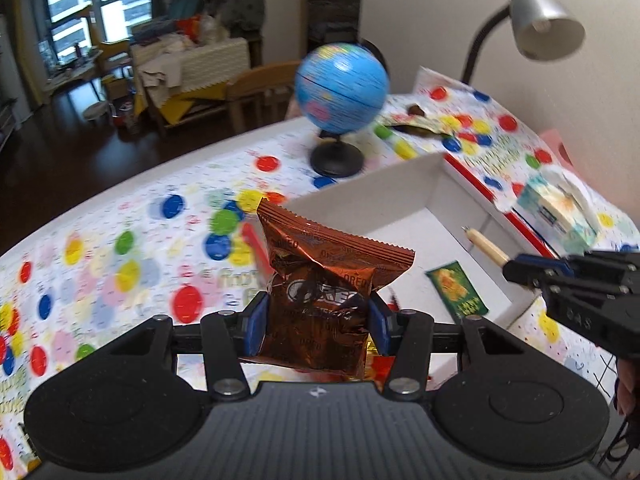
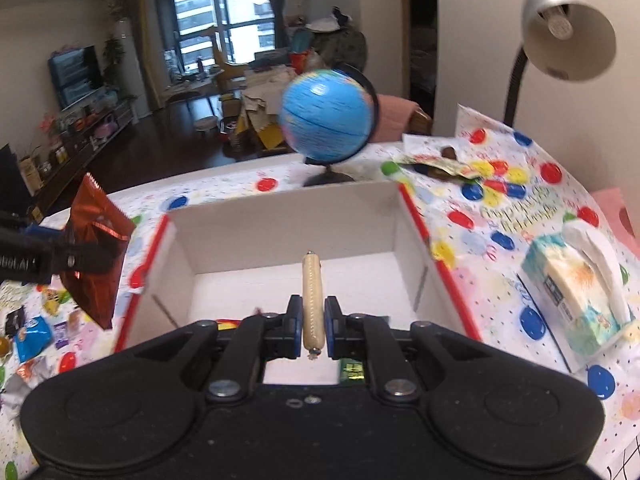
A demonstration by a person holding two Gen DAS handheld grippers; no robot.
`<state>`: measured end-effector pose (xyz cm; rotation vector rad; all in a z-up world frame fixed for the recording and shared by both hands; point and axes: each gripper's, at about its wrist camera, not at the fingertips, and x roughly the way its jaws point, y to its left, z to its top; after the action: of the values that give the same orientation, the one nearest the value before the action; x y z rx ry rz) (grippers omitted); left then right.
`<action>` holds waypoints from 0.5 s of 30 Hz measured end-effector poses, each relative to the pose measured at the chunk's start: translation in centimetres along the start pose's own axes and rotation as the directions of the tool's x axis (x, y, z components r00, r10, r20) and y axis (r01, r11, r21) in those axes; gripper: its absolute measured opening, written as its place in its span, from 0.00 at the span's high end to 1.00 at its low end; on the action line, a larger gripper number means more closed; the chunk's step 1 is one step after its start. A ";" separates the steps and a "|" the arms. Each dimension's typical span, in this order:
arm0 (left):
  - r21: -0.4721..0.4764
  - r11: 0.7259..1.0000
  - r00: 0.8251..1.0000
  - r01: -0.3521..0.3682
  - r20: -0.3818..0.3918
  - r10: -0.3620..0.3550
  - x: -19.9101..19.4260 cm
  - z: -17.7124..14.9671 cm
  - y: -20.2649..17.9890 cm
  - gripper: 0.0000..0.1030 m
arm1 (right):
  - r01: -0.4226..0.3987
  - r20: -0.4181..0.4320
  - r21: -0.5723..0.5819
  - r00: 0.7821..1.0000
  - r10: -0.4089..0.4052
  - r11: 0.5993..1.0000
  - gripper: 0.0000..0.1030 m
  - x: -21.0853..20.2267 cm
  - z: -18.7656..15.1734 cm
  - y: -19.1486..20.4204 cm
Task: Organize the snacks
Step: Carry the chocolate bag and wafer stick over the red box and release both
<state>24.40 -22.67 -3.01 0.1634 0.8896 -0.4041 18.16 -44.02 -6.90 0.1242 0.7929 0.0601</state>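
Observation:
My left gripper [image 1: 316,322] is shut on a brown Oreo snack bag [image 1: 326,280], held upright above the dotted tablecloth just left of the white box [image 1: 400,204]. The same bag [image 2: 98,248] shows at the left edge of the right wrist view. My right gripper [image 2: 313,330] is shut on a beige sausage stick [image 2: 312,300], hovering over the near part of the box [image 2: 280,224]. In the left wrist view that stick [image 1: 486,246] pokes out of the right gripper's fingers [image 1: 532,270] over the box. A green packet [image 1: 458,288] lies on the box floor.
A blue globe [image 2: 328,120] stands behind the box. A silver desk lamp [image 2: 568,28] leans over the right side. A tissue pack [image 2: 580,284] lies to the right of the box. Several loose snack packets [image 2: 34,332] are scattered left of it. Wrappers [image 2: 440,164] lie far right.

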 end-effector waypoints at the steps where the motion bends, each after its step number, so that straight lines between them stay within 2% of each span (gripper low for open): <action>1: 0.005 1.000 1.000 0.003 -0.009 -0.003 0.6 0.1 -0.4 0.51 | -0.001 -0.007 0.005 1.000 0.001 1.000 0.91 0.1 -0.1 -0.5; 11: 0.050 0.999 0.995 -0.006 -0.103 0.011 6.2 1.0 -3.2 0.50 | -0.018 -0.062 -0.016 0.998 0.017 1.000 0.91 2.7 0.0 -2.5; 15: 0.067 0.998 0.992 -0.013 -0.126 0.021 7.5 1.1 -4.0 0.50 | -0.030 -0.077 -0.010 0.997 0.029 0.999 0.83 3.1 -0.3 -2.9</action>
<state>27.77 -28.72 -8.11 0.2600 0.9994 -0.4108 20.13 -46.59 -9.64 0.1237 0.8676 0.0978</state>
